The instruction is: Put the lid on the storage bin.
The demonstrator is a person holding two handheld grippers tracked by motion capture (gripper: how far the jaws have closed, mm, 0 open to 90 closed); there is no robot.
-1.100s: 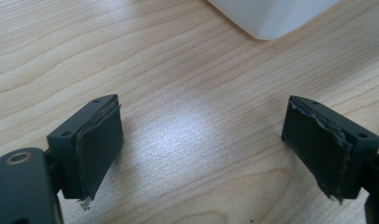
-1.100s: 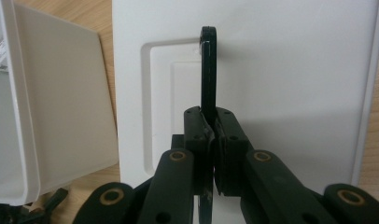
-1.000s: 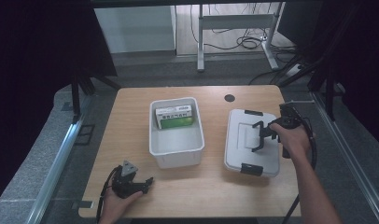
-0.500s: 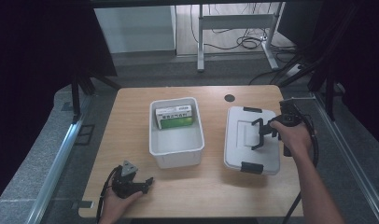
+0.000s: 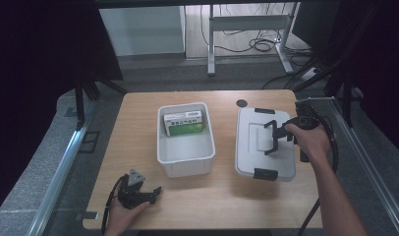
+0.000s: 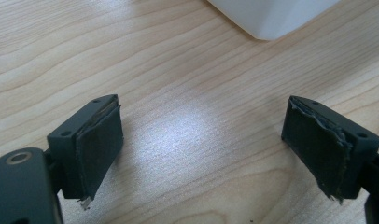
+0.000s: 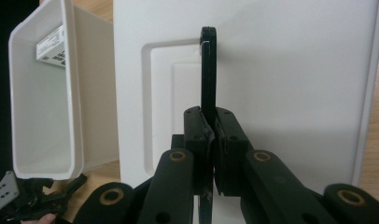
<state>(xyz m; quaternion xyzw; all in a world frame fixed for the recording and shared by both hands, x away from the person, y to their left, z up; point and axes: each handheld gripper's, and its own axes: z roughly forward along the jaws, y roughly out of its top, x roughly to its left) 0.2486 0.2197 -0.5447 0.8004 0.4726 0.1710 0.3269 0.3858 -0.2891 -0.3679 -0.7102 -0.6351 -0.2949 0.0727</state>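
Overhead light is falling evenly on the wooden table (image 5: pixel 138 147) in the high view, while the surroundings are sinking into near-black at both sides. The floor beyond the far edge is looking brighter. The white bin (image 5: pixel 185 152) and white lid (image 5: pixel 256 147) are casting soft, short shadows. In the left gripper view a pale glare patch is shining on the wood grain between the jaws, and the near jaw parts are blurring slightly. In the right gripper view the lid (image 7: pixel 295 70) is showing grey shading, and the closest black parts are looking soft.
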